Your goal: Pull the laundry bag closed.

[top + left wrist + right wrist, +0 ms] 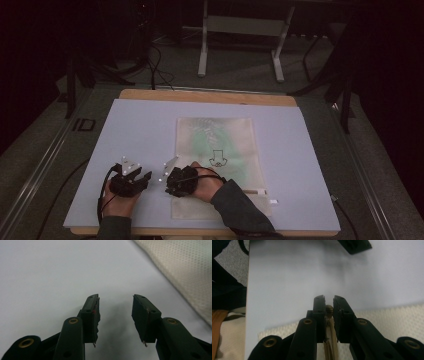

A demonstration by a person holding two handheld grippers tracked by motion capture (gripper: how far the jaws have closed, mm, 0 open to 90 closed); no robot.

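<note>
High view: your left gripper (134, 176) rests on the white board (140, 130), just beside the mesh bag (225, 145).
Left gripper view: jaws wide, bag beyond the right jaw.
Right gripper view: your right gripper (329, 305) jaws narrow, clamping the bag's zipper pull (329, 308).

Black grippers (145, 181), seemingly grey-green sleeves (240, 207)

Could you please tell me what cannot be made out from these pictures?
- The black drawing on the mesh bag: too small in the high view to read.
- The mesh bag's near edge: hidden there by the person's right hand and sleeve.
- The small brass-coloured piece clamped in the right hand-held gripper: mostly hidden by its jaws in the right gripper view.
- The left hand-held gripper, open: its body is cut off by the bottom edge.
</note>
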